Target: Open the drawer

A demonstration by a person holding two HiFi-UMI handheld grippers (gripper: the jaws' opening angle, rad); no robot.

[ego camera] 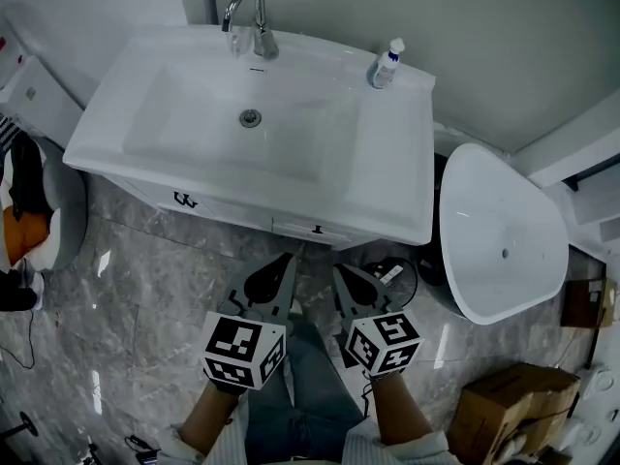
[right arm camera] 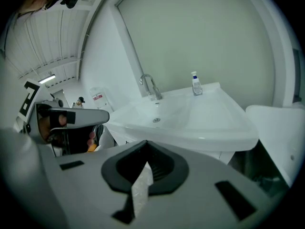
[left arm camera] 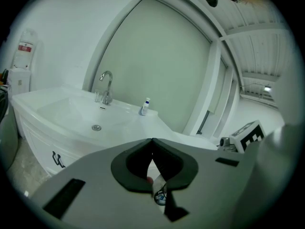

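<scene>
Two tools are held side by side before the washbasin (ego camera: 407,187), and neither is yet at the task's thing. The left tool (ego camera: 283,260) and the right tool (ego camera: 341,271) are both clenched on nothing, their tips met, as each gripper view shows.

The drawer (ego camera: 295,229) is set under the basin's front edge, just ahead of the tool tips, and it is judged to be closed. Its small dark handle (ego camera: 317,229) is seen on its front.

Several slips can be foreseen. With both tools clenched, the handle cannot be taken until one is released. The handle is small and could be missed or let slip in the pull. A second handle (ego camera: 184,200) lies further left, so the wrong front could be pulled.

The drawer's long axis is laid along the basin's front, from left to right in the head view and sloping slightly down to the right. Its face is turned toward the person, so it is expected to slide out that way.
</scene>
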